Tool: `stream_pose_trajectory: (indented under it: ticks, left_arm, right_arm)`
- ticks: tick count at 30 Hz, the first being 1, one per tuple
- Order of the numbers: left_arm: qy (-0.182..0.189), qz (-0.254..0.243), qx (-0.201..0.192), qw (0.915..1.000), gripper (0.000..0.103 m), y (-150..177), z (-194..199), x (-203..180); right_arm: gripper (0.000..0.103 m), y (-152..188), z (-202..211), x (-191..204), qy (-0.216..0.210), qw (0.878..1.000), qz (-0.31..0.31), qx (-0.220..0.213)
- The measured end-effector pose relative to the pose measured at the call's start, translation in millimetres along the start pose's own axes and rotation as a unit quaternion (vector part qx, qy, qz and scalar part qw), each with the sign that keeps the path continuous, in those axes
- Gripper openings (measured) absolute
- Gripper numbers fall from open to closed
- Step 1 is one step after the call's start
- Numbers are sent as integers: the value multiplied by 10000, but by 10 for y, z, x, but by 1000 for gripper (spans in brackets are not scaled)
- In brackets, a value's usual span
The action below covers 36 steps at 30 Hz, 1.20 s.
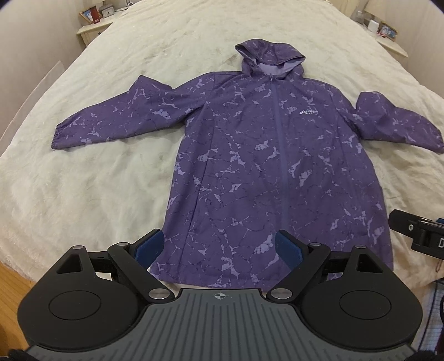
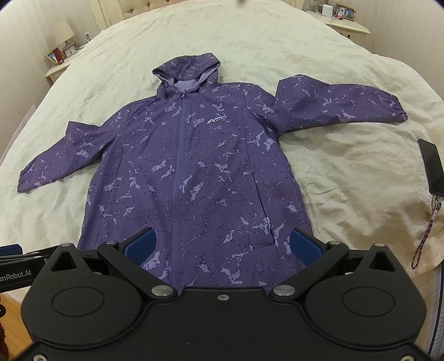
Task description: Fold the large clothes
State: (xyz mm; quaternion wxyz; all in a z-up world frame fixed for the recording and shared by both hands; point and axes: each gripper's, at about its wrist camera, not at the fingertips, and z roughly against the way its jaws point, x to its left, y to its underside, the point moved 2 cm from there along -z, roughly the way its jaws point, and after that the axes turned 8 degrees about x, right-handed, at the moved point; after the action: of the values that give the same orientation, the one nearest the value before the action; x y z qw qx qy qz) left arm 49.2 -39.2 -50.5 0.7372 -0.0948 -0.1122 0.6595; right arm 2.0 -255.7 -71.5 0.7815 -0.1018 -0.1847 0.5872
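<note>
A purple hooded jacket (image 1: 263,155) with a pale marbled print lies flat, front up and zipped, on the cream bedspread (image 1: 97,172). Its sleeves spread out to both sides and its hood points to the far end. It also shows in the right wrist view (image 2: 194,166). My left gripper (image 1: 219,247) is open and empty, above the hem's left part. My right gripper (image 2: 222,245) is open and empty, above the hem's right part. The right gripper's body shows at the right edge of the left wrist view (image 1: 419,233).
A black phone (image 2: 433,166) with a braided strap (image 2: 424,236) lies on the bedspread (image 2: 347,166) right of the jacket. Nightstands with frames and lamps stand at the far left (image 1: 94,25) and far right (image 1: 388,36). Wooden floor (image 1: 14,280) shows below the bed's near edge.
</note>
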Motion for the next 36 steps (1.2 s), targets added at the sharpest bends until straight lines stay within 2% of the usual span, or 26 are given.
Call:
stream_pose_trajectory:
  ticks: [23,36]
  left_arm:
    - [-67,50,252,9996,87,-344,-244,-232]
    - [-234,247,340,9988,87,-610,-320,-359]
  right_arm:
    - [102,-374,-310,-166,-117,9996,61,254]
    - [102,-720,-551,-251,-448,9976,262,468]
